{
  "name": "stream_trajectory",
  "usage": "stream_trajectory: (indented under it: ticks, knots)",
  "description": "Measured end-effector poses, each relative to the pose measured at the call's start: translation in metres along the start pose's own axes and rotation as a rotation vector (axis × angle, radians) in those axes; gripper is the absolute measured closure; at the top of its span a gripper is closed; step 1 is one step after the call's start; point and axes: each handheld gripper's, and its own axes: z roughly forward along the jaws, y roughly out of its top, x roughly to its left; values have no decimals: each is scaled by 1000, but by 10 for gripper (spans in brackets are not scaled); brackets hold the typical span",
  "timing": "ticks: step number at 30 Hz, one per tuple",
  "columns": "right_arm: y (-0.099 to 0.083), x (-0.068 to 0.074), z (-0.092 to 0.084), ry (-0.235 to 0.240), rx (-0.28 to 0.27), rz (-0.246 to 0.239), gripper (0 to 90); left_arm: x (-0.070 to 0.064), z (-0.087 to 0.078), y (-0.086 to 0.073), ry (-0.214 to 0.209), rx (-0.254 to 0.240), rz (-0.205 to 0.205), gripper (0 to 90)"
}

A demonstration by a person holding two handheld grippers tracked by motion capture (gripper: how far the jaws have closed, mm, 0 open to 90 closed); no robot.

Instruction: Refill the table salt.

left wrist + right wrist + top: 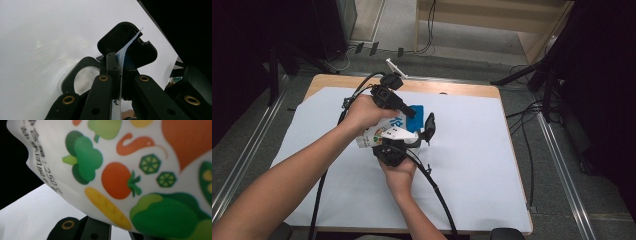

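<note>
A white table sheet (472,165) is seen from above, with two hand-held claws meeting near its middle over a white pouch (379,135) printed with vegetables. The left gripper (412,111) is reached in from the far side of the pouch, and its jaws are clenched on the pouch's thin blue-and-white top edge (125,50); in the left gripper view that edge is seen pinched upright between the two black jaws, rising as a narrow sliver above their tips. The right gripper (424,132) is held from the near side, just below the left one, and its jaws are closed as well; the pouch body lies against it, and in the right gripper view the printed pouch (140,170) is pressed close above the jaws, though it cannot be told whether the pads themselves bite on it. The two claws are nearly touching one another. A blue card-like patch (417,111) is seen just beyond the left claw's tips. To the right of both claws a broad stretch of bare sheet is left open up to the table's right edge (514,165); to their left, the sheet is crossed by the person's left forearm (297,175) and black cables (319,195). The far wooden rim (452,89) lies close behind the left claw.
</note>
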Motion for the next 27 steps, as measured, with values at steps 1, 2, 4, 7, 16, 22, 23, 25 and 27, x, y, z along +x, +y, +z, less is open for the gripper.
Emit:
stream_trajectory:
  ticks: [1, 2, 4, 7, 16, 22, 23, 25, 27]
  knots:
    - [0, 0, 0, 0, -1, -2, 900, 0, 0, 0, -2, -2, -1, 891]
    - [0, 0, 0, -1, 0, -4, 900, 0, 0, 0, -4, -4, -2, 891]
    - [0, 0, 0, -3, -1, -6, 900, 0, 0, 0, -5, -6, 0, 891]
    - [1, 0, -1, -4, 0, -5, 900, 0, 1, 1, -5, -3, 0, 891]
    - [2, -1, -2, -3, 3, -2, 900, 0, 1, 2, -8, 1, -2, 891]
    - [3, -1, -2, -3, 1, -2, 900, -1, 2, 3, -5, 4, 0, 891]
    - [3, -1, -2, -3, 1, -3, 900, -1, 2, 3, -4, 5, 1, 890]
    - [3, -1, -2, -3, 1, -3, 900, -1, 2, 3, -4, 7, 2, 890]
    - [3, -2, -2, -2, 1, -6, 900, -1, 2, 3, -4, 7, 7, 890]
